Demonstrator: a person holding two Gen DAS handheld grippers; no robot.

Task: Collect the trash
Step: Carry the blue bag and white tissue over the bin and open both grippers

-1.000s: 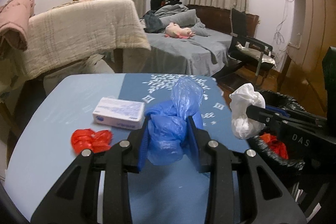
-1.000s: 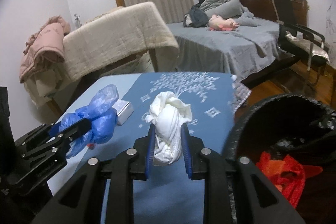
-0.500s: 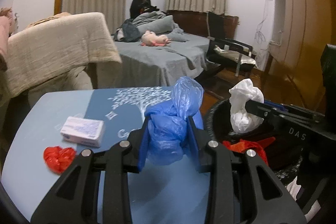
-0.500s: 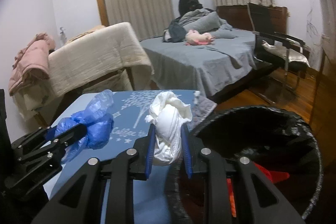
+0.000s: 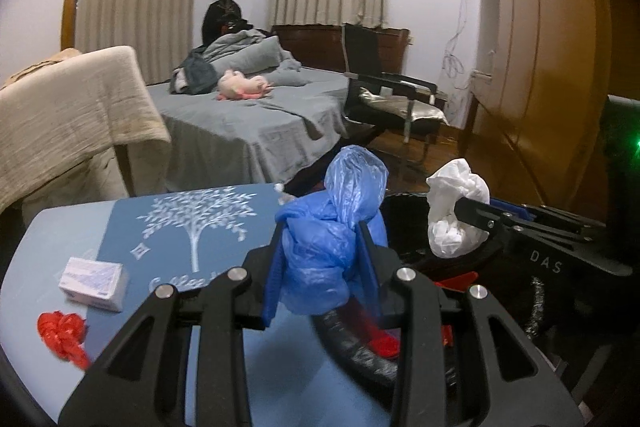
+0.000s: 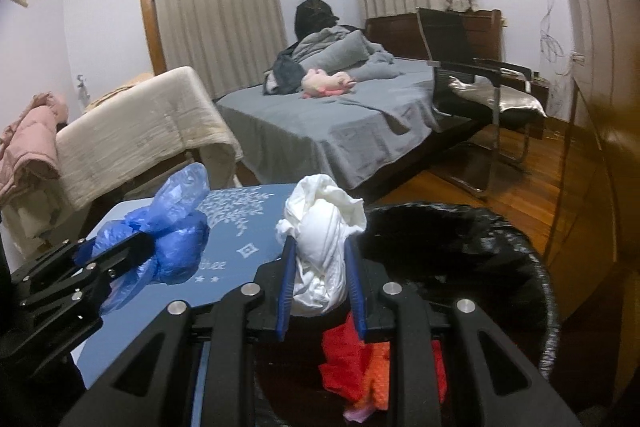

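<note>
Over the bin [image 6: 472, 227], both grippers were loaded. The right gripper [image 6: 320, 267] had its jaws pinched on a crumpled white bag [image 6: 324, 239], hanging just above the black-lined rim. The left gripper [image 5: 326, 259] was clamped on a bunched blue bag [image 5: 340, 227], sitting at the table [image 5: 72, 227] edge, right beside the bin's near rim.

Progress, as I judged it — partway. Red and orange scraps [image 6: 352, 363] already lay inside the bin, so at least one drop was done. Two bags were in hand and not yet released. Left on the table: a red wad [image 5: 62, 333] and a small white box [image 5: 92, 277], which may or may not count as trash.

View differences:
- Right wrist looked down into the bin and showed the scraps in the bottom and the full far rim; neither leftover table item showed there.
- Left wrist showed the red wad and the box, plus the right gripper from the side with the white bag over the bin — but only a sliver of red inside the liner.
</note>
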